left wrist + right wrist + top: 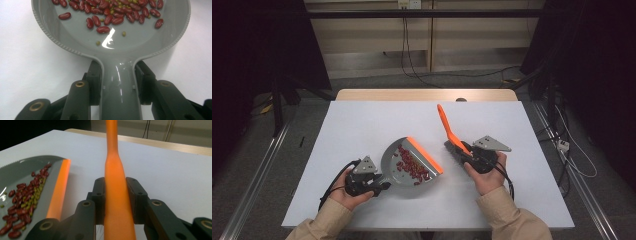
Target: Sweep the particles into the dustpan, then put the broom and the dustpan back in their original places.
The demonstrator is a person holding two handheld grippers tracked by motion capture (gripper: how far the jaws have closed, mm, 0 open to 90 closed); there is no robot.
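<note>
A grey dustpan (391, 152) with an orange lip (426, 152) lies on the white table, holding a heap of red beans (412, 166) mixed with small green ones. My left gripper (381, 186) is shut on the pan's handle (119, 85), with a pad on each side of the handle's neck. To the pan's right, my right gripper (458, 150) is shut on a long orange tool handle (445, 124) that slants up and away. The tool's head is hidden under that gripper. In the right gripper view the orange handle (113, 170) rises between the pads, with the dustpan (22, 170) at the left.
The white table top (362, 120) is bare behind the pan and on the right side. A wooden strip (422, 95) runs along its far edge. Cables (412, 70) lie on the floor beyond, and metal rails flank the table.
</note>
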